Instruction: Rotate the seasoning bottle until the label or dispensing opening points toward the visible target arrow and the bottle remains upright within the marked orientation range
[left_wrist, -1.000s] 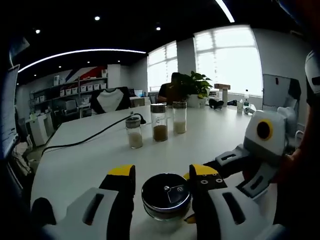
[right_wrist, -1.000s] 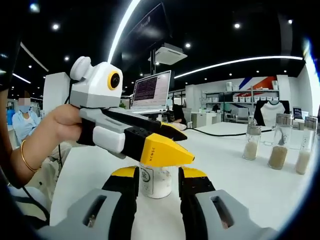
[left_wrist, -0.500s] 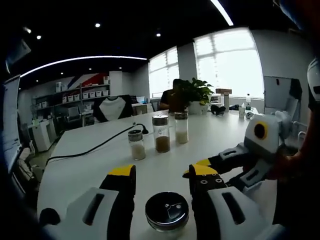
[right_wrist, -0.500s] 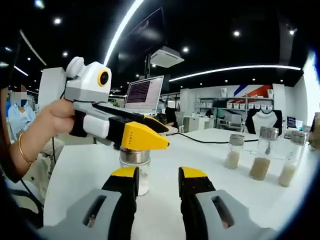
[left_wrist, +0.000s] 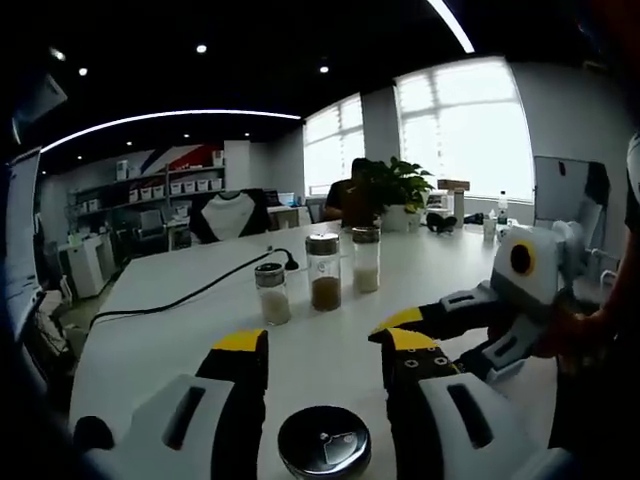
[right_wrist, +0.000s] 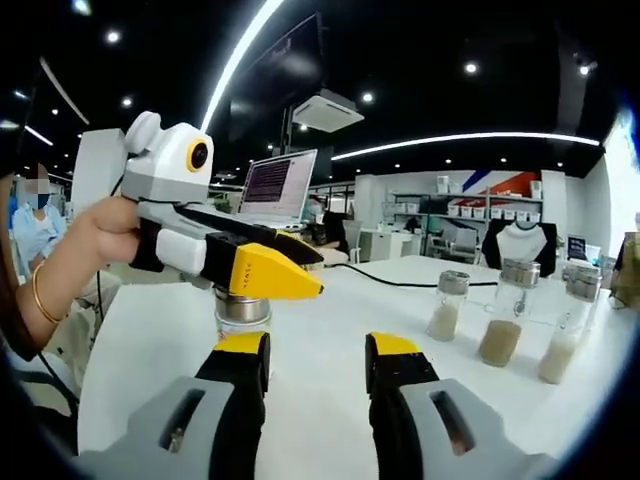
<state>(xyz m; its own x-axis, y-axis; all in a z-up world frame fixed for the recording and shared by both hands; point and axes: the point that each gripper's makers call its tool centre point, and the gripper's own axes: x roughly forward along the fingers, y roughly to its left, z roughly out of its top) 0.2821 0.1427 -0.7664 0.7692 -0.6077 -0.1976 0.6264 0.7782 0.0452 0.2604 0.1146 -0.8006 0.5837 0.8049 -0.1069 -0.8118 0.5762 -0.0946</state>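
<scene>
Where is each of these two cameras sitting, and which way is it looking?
Left gripper view: rides the left hand-held gripper, looking down the white table over the seasoning bottle; a hand holds the right hand-held gripper.
Right gripper view: rides the right hand-held gripper, facing the hand-held left one.
Shared: the bottle, three jars.

No text could be read: the laptop screen (right_wrist: 277, 187) showed lines of writing, but too small to be made out.

- We see the seasoning bottle (left_wrist: 324, 453) on the table (left_wrist: 180, 320), bottom centre, between the left gripper (left_wrist: 325, 352) jaws.
- Three jars (left_wrist: 314, 272) stand mid-frame; the right gripper (left_wrist: 400, 322) enters from the right.
</scene>
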